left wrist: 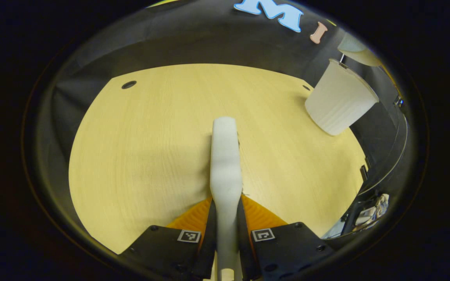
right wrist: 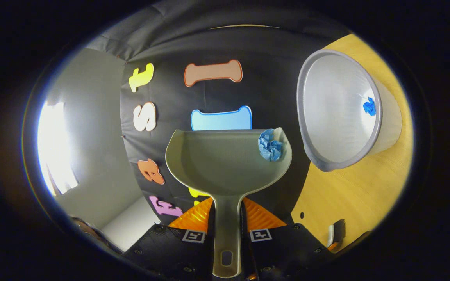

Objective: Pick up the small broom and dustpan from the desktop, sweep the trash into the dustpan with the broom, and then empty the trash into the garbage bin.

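Note:
My left gripper (left wrist: 225,207) is shut on the white small broom (left wrist: 225,156), which points forward, low over the wooden desktop (left wrist: 139,148); dark bristles peek out along its right edge. The white garbage bin (left wrist: 340,103) stands at the desk's far right. My right gripper (right wrist: 227,207) is shut on the handle of the grey dustpan (right wrist: 221,160), held in the air in front of the booth wall. A crumpled blue paper ball (right wrist: 270,145) rests in the pan's right corner, close to the garbage bin's rim (right wrist: 302,117). Another blue scrap (right wrist: 369,106) lies inside the bin.
The desk has a round cable hole at the far left (left wrist: 128,84) and a small one near the bin (right wrist: 302,215). A bright window (right wrist: 53,148) and a grey wall lie to the left of the dustpan. Loose clutter (left wrist: 373,210) sits beyond the desk's right edge.

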Motion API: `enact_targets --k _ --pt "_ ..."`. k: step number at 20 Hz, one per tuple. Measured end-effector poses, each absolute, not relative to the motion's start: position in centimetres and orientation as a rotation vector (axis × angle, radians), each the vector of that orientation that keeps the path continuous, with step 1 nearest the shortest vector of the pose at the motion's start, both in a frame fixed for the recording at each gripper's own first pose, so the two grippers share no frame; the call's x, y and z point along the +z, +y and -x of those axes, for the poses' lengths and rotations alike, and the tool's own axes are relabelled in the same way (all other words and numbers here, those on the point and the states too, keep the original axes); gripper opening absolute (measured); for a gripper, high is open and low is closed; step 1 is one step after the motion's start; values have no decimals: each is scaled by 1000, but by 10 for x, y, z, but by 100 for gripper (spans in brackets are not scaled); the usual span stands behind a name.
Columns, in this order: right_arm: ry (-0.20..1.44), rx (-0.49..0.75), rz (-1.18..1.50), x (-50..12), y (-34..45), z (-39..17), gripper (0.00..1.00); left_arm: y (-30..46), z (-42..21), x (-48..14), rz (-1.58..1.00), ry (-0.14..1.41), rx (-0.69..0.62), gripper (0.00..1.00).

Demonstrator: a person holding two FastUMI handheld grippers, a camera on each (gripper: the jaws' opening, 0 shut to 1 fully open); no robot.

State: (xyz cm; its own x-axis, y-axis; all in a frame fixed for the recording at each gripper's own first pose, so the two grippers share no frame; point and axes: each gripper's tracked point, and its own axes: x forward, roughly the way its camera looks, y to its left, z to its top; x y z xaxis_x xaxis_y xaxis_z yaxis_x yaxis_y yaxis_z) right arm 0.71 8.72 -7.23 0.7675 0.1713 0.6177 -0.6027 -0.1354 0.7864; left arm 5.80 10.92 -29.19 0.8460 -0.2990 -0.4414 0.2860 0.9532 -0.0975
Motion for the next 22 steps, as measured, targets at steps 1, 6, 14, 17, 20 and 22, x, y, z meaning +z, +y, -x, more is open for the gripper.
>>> enact_targets --k 1,6,14,17,20,22 --pt "-378 704 -1619 -74 80 -4 27 109 -58 -292 28 470 -310 31" --pt "-375 699 -1683 -90 69 -9 27 108 -57 -291 30 471 -317 36" --pt "-185 660 -1334 -95 144 -22 27 107 -57 -292 43 469 -304 36" --pt "-93 655 -1223 -107 176 -30 27 106 -57 -292 49 468 -300 36" --pt "8 615 -1066 -136 203 -39 27 107 -57 -292 53 468 -292 36" --pt "80 563 -930 -161 216 -44 27 107 -57 -292 57 469 -282 36"
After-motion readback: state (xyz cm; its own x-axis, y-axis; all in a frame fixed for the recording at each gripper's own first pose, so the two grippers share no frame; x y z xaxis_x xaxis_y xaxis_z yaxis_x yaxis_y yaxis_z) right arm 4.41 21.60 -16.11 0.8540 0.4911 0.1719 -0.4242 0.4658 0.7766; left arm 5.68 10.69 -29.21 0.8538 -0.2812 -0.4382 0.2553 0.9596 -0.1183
